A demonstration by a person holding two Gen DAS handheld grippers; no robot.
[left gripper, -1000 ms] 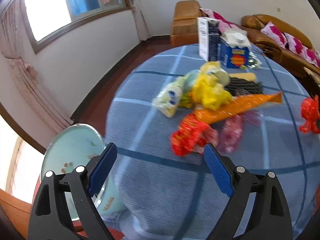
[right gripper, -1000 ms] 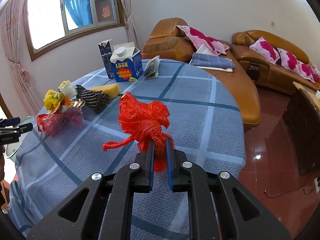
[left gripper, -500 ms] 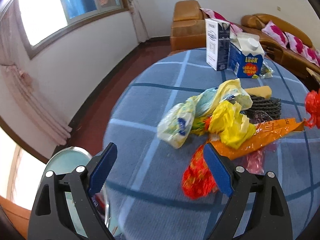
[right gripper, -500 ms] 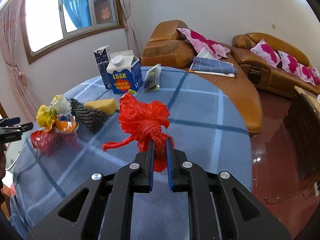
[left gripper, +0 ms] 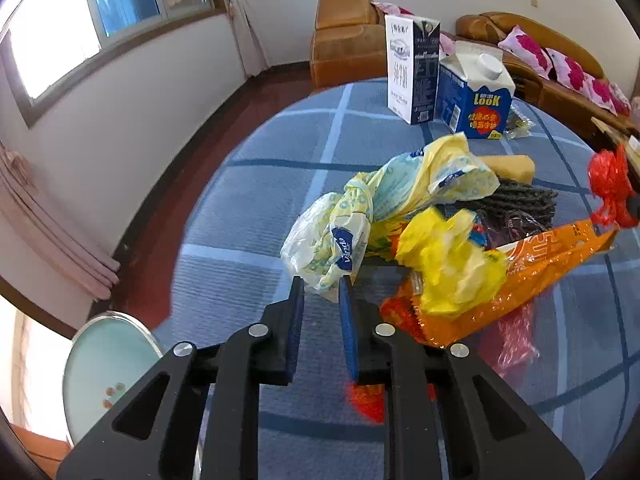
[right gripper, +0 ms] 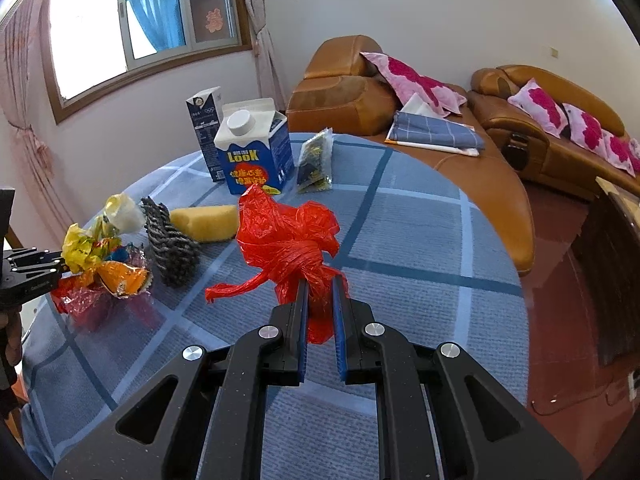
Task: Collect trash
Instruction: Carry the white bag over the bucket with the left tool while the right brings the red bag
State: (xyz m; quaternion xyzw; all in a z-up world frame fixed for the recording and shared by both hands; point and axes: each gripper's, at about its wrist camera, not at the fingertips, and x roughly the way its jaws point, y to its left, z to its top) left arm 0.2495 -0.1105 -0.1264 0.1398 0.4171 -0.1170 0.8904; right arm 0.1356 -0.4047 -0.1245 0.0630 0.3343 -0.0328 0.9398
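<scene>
My left gripper (left gripper: 320, 284) is shut on the lower end of a pale yellow and blue printed plastic bag (left gripper: 372, 208) at the near edge of a trash pile. The pile holds a yellow wrapper (left gripper: 448, 264), an orange snack bag (left gripper: 532, 268), red wrappers (left gripper: 368, 400) and pink cellophane (left gripper: 516, 336). My right gripper (right gripper: 320, 288) is shut on a knotted red plastic bag (right gripper: 288, 236) and holds it above the blue checked tablecloth (right gripper: 420, 224). The red bag also shows in the left wrist view (left gripper: 610, 184). The left gripper shows at the left edge of the right wrist view (right gripper: 36, 268).
A tall white and dark carton (left gripper: 412, 68) and a blue LOOK carton (left gripper: 474, 96) stand at the table's far side. A yellow sponge (right gripper: 206, 222), a dark scrubber (right gripper: 170, 246) and a small foil packet (right gripper: 316, 160) lie nearby. A glass side table (left gripper: 104, 368) stands left; brown sofas (right gripper: 520, 128) behind.
My left gripper has moved forward to the trash pile and closed from wide open onto the pale printed bag. My right gripper still holds the red bag and has moved nearer the cartons.
</scene>
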